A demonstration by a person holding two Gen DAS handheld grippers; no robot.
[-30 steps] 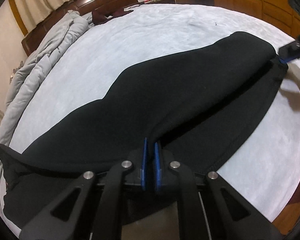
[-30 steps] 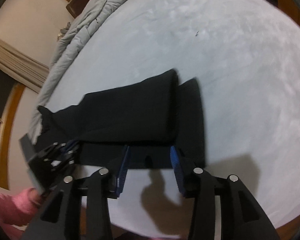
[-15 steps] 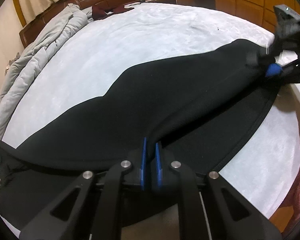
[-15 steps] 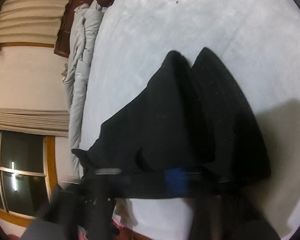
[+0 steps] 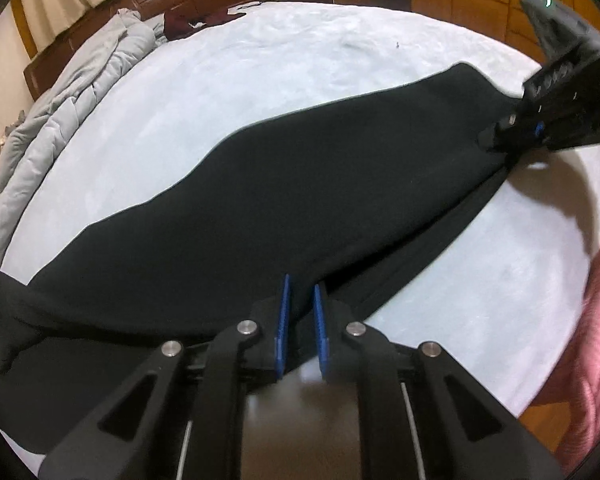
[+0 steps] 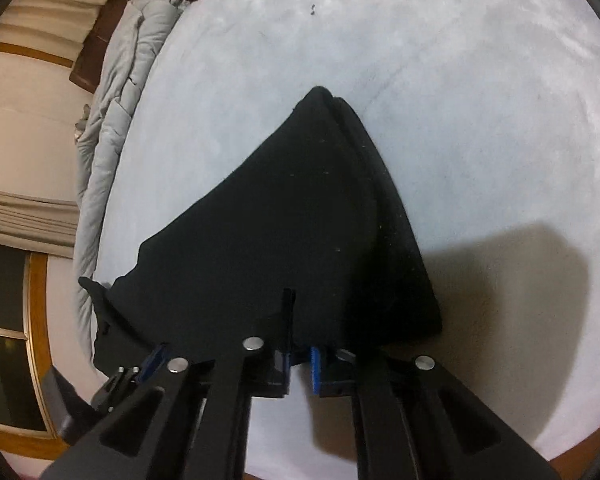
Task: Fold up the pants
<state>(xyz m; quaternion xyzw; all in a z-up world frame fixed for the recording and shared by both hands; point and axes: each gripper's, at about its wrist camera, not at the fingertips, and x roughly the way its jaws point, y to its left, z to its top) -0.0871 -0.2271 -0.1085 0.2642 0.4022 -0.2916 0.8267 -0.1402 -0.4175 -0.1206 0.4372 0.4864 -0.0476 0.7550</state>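
Black pants (image 5: pixel 300 184) lay folded lengthwise on the bed (image 5: pixel 284 52).
Left gripper (image 5: pixel 300 312) and right gripper (image 6: pixel 300 340) each pinched the near edge; bare sheet lay beyond.

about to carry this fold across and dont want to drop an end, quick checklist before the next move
1. Left claw shut on the black pants: ok, fabric sits between its blue pads.
2. Right claw shut on the pants' other end: ok, cloth is pinched between the pads in the right wrist view.
3. Both layers caught in each grip: cannot tell, the black folds hide the edges.
4. Pants lifted off the bed sheet: not ok, most of the length lies on it.
5. Sheet ahead free of other things: ok, the grey duvet is bunched at the far side.
6. Leg edges lined up: not ok, a lower layer sticks out along the near side.
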